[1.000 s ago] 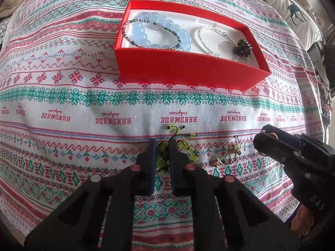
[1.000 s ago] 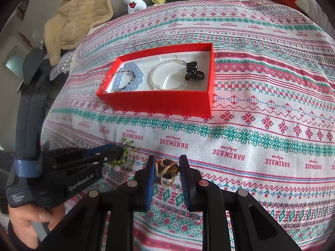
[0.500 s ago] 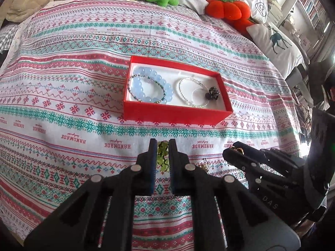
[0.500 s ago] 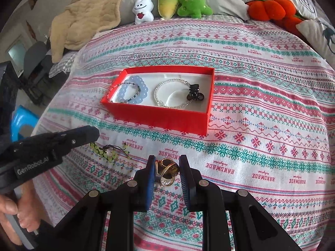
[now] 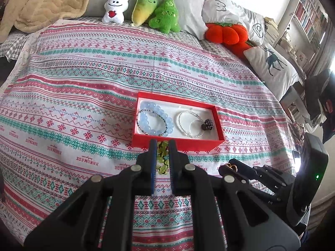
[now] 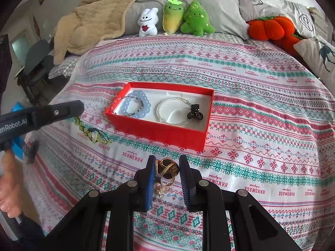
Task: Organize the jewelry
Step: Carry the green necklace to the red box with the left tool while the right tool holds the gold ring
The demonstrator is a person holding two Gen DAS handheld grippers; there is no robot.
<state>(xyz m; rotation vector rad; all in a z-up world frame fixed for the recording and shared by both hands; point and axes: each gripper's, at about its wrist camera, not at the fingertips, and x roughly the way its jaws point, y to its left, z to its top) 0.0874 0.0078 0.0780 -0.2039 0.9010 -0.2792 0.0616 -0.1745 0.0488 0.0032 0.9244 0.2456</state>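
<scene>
Left hand-held gripper (image 5: 161, 146) fingers covering part of green bead bracelet (image 5: 162, 152) and red box (image 5: 209, 144) front wall. Right hand-held gripper (image 6: 167, 168) pads hiding sides of gold jewelry (image 6: 166, 170); its type staying unclear. Person's hand (image 6: 8, 179) getting cut off at left edge, blurred.

Red box (image 6: 167, 135), green beaded bracelet (image 5: 162, 152), red-and-teal patterned bedspread (image 6: 261, 108).

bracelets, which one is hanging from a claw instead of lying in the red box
The green beaded bracelet, dangling from the left claw above the bedspread. The pale blue bead bracelet and the clear bead bracelet lie in the red box.
</scene>
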